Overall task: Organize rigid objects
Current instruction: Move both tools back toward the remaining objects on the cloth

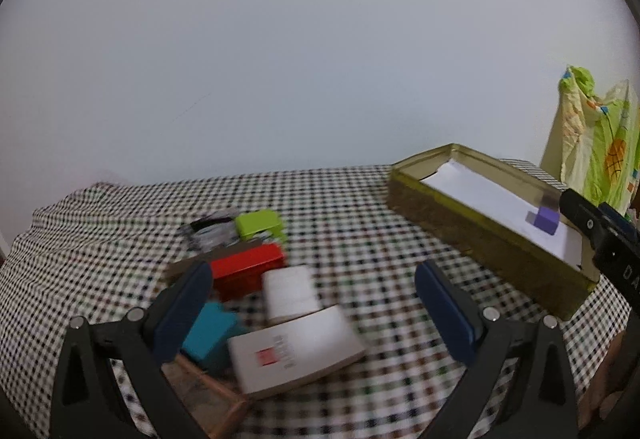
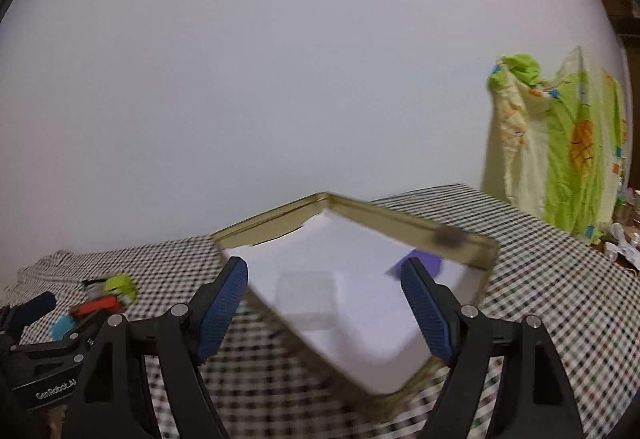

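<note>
A pile of small rigid objects lies on the checkered cloth: a lime green block [image 1: 259,223], a red box [image 1: 247,271], a white cylinder-like piece [image 1: 289,294], a teal block [image 1: 208,331], a white box with a red mark [image 1: 294,353]. My left gripper [image 1: 312,299] is open and empty just above the pile. A gold tin tray [image 1: 480,231] lined with white paper holds a purple block [image 1: 546,219]. My right gripper [image 2: 324,283] is open and empty over the tray [image 2: 468,239], where a clear plastic box [image 2: 306,299] and the purple block [image 2: 424,261] lie.
A green and yellow patterned cloth [image 2: 560,155] hangs at the right behind the table. A brown wooden piece [image 1: 212,399] lies under the pile. The left gripper's body [image 2: 44,355] shows at the left of the right wrist view. A plain wall stands behind.
</note>
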Available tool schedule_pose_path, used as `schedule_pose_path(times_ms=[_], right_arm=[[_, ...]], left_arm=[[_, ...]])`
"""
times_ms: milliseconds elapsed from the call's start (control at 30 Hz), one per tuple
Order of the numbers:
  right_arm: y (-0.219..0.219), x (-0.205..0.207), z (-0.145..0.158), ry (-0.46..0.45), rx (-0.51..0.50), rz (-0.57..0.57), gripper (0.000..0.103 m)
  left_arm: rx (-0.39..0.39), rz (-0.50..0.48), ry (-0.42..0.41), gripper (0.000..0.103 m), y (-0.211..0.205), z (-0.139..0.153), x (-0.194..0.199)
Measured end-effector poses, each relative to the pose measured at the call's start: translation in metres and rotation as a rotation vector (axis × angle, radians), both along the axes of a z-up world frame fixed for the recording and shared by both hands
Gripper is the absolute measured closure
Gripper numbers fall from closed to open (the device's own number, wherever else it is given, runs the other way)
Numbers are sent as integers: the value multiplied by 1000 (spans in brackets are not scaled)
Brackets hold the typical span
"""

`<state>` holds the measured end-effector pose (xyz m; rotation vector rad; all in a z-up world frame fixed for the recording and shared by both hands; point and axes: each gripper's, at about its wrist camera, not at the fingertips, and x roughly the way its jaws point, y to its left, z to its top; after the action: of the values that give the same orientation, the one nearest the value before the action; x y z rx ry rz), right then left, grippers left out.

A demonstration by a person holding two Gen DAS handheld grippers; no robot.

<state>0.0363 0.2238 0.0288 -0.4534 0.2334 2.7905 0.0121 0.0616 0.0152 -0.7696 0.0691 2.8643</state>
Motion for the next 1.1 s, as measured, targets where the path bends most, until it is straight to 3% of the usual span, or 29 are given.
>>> schedule_pose_path(times_ms=[233, 567, 933, 1100], right_arm=[[-37, -18, -8, -99, -13, 144, 22], [-87, -48, -34, -303, -135, 373, 22], [-154, -77, -52, -450, -66, 547, 22], [-172, -88, -58, -512, 0, 556, 18]], left_arm=[[-8, 76, -41, 1, -42, -5, -2], [26, 246, -80, 1, -123, -12, -7], [94, 336, -143, 1, -170, -21, -7], [101, 348, -159, 1, -173, -21, -6]])
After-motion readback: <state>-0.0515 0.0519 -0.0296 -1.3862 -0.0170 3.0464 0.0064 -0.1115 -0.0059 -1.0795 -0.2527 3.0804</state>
